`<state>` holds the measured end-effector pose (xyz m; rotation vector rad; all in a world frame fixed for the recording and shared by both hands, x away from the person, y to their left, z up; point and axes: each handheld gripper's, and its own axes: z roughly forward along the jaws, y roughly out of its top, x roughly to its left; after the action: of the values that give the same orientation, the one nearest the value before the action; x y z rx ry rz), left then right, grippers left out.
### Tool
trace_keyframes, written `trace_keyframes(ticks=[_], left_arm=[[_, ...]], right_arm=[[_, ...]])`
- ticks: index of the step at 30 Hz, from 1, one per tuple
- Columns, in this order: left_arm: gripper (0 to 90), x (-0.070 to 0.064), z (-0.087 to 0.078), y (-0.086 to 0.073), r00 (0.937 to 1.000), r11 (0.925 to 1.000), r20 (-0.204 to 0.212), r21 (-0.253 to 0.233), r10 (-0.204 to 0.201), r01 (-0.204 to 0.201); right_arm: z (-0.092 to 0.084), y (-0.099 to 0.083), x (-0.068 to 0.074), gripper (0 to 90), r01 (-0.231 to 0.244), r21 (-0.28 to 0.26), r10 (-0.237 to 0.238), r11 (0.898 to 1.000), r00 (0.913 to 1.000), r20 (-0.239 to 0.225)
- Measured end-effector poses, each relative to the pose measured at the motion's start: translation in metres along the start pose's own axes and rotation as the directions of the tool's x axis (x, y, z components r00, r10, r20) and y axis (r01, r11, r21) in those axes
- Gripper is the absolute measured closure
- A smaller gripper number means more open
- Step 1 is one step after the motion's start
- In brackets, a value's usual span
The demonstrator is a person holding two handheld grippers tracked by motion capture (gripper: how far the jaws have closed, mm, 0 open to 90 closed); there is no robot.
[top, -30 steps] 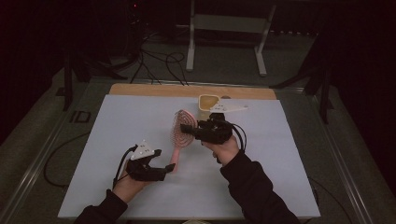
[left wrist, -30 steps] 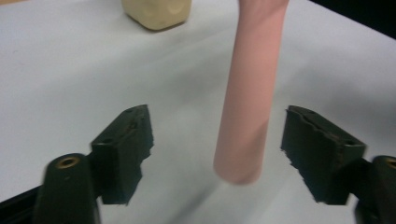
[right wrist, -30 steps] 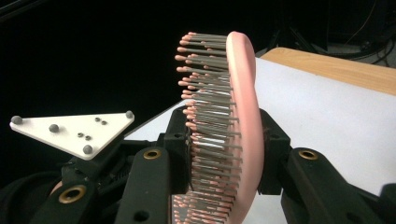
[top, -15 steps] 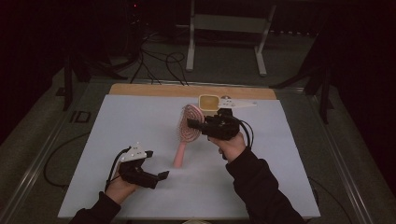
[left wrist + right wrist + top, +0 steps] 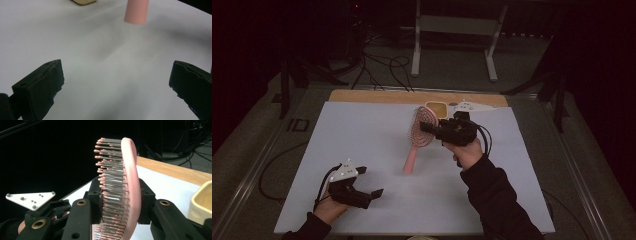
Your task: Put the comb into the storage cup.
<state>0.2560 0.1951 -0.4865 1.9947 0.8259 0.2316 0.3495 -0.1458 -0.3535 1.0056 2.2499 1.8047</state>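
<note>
The right gripper [image 5: 428, 127] is clamped on the head of a pink hairbrush [image 5: 419, 137], one jaw against the bristles and the other against the smooth back, as the right gripper view confirms [image 5: 120, 205]. In the high view the brush sits just past table centre, toward 1 o'clock, head raised and handle pointing down toward 7 o'clock; whether the handle tip touches the white table [image 5: 362, 130] cannot be told. A yellow container [image 5: 438, 108] stands just beyond the brush at the table's 12 o'clock edge.

The left gripper [image 5: 372, 195] rests at 7 o'clock, well apart from the brush, jaws spread wide and holding nothing (the left gripper view shows bare table between them and the pink handle end [image 5: 136, 11] farther off).

Risks, as a judgement:
- The bristle-side jaw bears on flexible pins, not a solid face. The pins may bend, letting the brush rotate or slip.
- The long handle hangs unsupported, adding leverage against the grip.
- A swing toward 12 o'clock could knock the container.
</note>
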Motion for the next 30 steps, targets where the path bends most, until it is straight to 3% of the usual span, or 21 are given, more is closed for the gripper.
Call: trace_keyframes(ticks=[3,14,30], left_arm=[[0.1,0.001,-0.003,-0.006,0.9996,0.9998,-0.023,0.011,0.015,-0.014],[0.1,0.009,-0.014,-0.021,0.9973,0.9999,-0.074,-0.011,0.009,-0.009],[0.1,0.02,-0.022,-0.029,0.9964,0.9997,-0.083,-0.02,-0.015,0.013]], right_arm=[[-0.004,0.002,-0.002,64.7,0.002,-0.007,-0.002,1.0,0.9999,0.01],[-0.02,0.016,-0.011,64.7,0.02,-0.026,-0.018,0.999,0.9987,0.048],[-0.041,0.042,-0.024,64.7,0.045,-0.068,-0.038,0.997,0.9944,0.098]])
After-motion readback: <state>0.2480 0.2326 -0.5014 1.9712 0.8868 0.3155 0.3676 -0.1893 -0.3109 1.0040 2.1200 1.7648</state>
